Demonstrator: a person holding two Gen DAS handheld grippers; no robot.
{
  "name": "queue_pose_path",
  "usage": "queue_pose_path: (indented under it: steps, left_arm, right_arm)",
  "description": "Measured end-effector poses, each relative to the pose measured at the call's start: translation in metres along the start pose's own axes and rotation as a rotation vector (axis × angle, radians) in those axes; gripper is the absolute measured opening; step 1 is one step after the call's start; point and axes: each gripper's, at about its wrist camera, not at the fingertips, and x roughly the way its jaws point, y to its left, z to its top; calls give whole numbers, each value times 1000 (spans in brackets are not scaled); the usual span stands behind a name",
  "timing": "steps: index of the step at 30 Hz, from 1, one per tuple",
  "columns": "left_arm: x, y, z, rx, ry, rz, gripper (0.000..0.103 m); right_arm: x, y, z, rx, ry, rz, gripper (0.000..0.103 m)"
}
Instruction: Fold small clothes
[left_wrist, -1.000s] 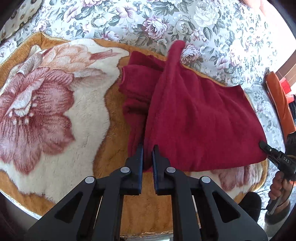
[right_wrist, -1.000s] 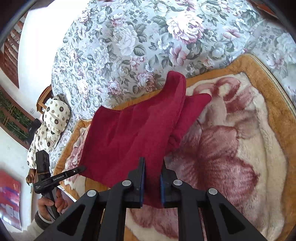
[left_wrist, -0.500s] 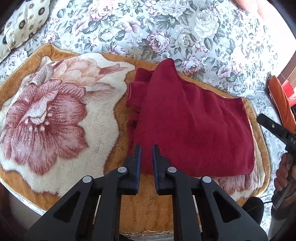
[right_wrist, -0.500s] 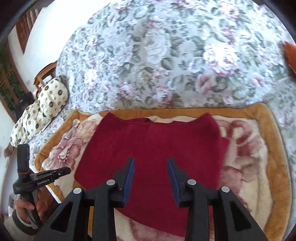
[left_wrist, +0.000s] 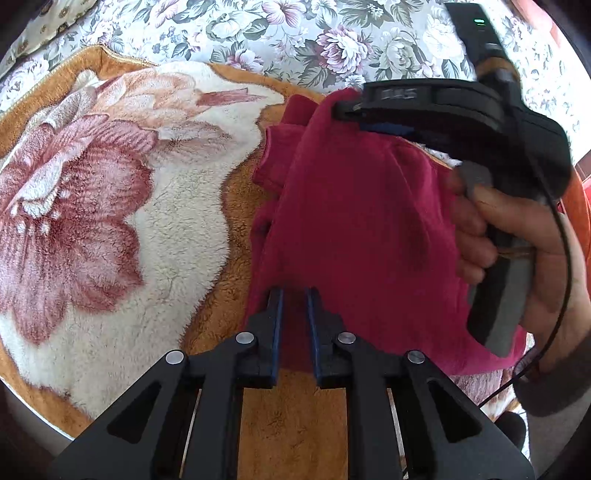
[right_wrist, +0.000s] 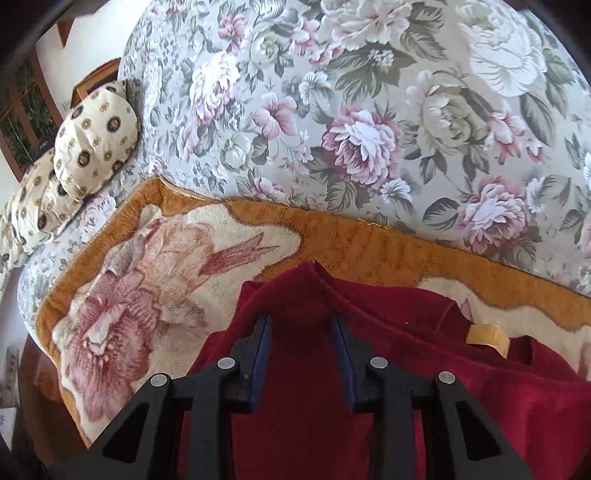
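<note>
A dark red garment lies partly folded on a plush orange and cream flower blanket. My left gripper is shut on the garment's near edge, with cloth between its narrow jaws. My right gripper is open, its jaws wide apart over the garment's far corner; it holds nothing. In the left wrist view the right gripper reaches across the garment's top, held by a hand. A tan label shows at the garment's neck.
The blanket lies on a grey floral bedspread. A cream patterned pillow sits at the far left of the bed. An orange item lies at the right edge behind the hand.
My right gripper has let go of the garment, opened, and moved across to the far corner. The lifted flap has been laid down. My left gripper stays shut on the near edge.
</note>
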Motion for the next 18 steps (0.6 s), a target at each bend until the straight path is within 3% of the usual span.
queue_pose_path:
  steps: [3,6,9,12,15,17,18]
  left_arm:
    - [1,0,1,1,-10,-3,12]
    - [2,1,1,0,-16,-3,12]
    - [1,1,0,-2,-14,-3,12]
    - [0,1,1,-11,-13,-5,12]
    - [-6,3,-2,-33,-5,-49,28]
    - [-13,4,-6,-49,-14,-90,48]
    - [-17,5,-8,-62,-19,-108,50]
  right_arm:
    - [25,5,0,-22,61,-29,31]
    - [38,9,-1,-59,67,-48,31]
    - [33,8,2,-62,82,-40,31]
    - [13,1,1,-2,82,22,31]
    - [-11,-4,-4,42,53,75,35]
    - [-21,-4,-7,56,50,80,39]
    - [-24,-4,-8,59,53,82,40]
